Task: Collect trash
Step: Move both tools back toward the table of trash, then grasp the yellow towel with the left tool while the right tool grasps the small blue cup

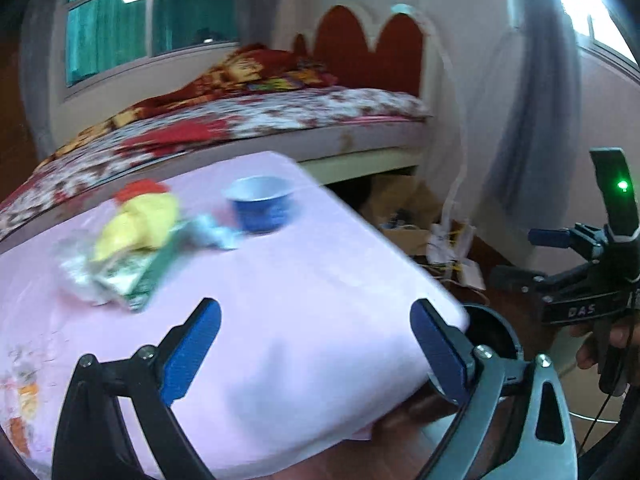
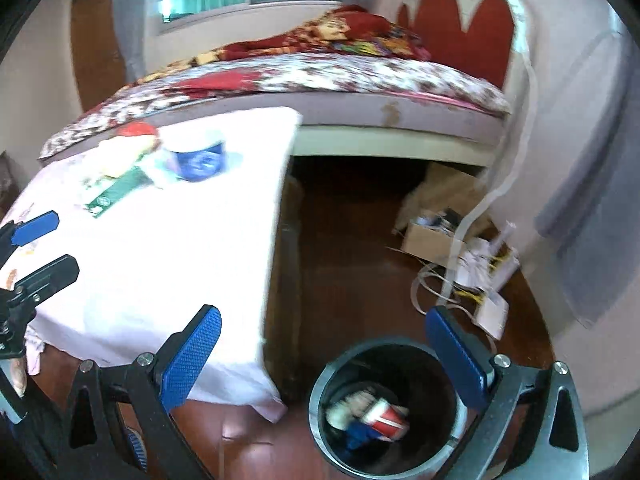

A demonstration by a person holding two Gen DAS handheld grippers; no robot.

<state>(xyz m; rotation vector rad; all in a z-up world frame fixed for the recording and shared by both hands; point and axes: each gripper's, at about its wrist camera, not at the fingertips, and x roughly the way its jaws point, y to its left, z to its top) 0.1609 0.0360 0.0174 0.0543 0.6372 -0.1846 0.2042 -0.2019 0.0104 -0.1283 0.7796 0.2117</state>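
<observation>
A table under a pale pink cloth (image 1: 288,288) holds trash: a blue cup (image 1: 262,204), a yellow wrapper (image 1: 136,224), a green and white packet (image 1: 132,276) and a crumpled light-blue piece (image 1: 218,232). My left gripper (image 1: 316,344) is open and empty above the table's near corner. My right gripper (image 2: 324,348) is open and empty above a dark round bin (image 2: 384,404) on the floor, which holds a red, white and blue wrapper (image 2: 376,416). The cup (image 2: 198,160) and green packet (image 2: 116,192) also show in the right wrist view. The right gripper shows at the left view's right edge (image 1: 548,256).
A bed (image 2: 360,76) with a floral sheet and a red blanket stands behind the table. A cardboard box (image 2: 432,236), white cables and a white device (image 2: 492,312) lie on the wooden floor by the wall. A grey curtain (image 2: 592,200) hangs at right.
</observation>
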